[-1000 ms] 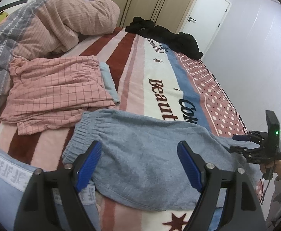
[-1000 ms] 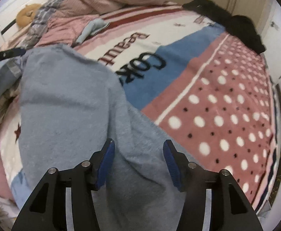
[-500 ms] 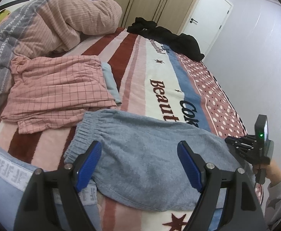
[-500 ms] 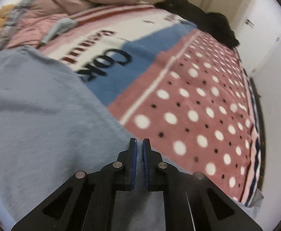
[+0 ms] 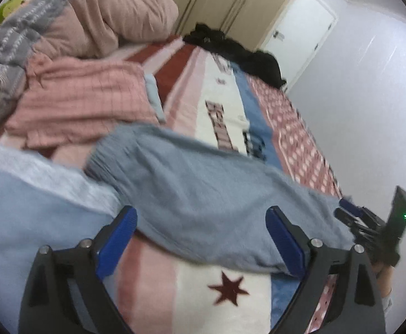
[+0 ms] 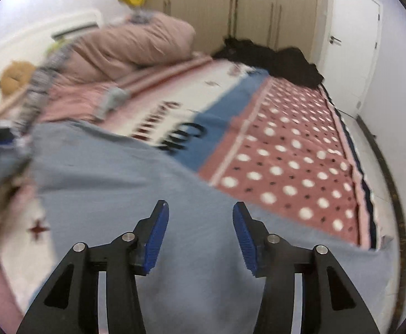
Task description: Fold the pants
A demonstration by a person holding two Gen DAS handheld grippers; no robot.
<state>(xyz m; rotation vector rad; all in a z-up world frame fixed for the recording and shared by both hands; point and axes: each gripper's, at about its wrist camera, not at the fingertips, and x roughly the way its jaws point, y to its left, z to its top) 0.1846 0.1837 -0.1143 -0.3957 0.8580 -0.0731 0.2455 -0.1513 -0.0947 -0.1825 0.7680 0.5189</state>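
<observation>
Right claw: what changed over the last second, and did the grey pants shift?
The right claw stood open, shut half a second ago low over the grey pants, and now is open again, holding nothing. The pants lie more slanted across the blanket in the left view, which has itself moved. The left claw stayed open, and the pink checked pants stayed put.

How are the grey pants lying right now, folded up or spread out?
Spread out. The grey pants lie long across the striped blanket, elastic waistband at one end; both views are motion-blurred, so an underlying layer cannot be ruled out.
</observation>
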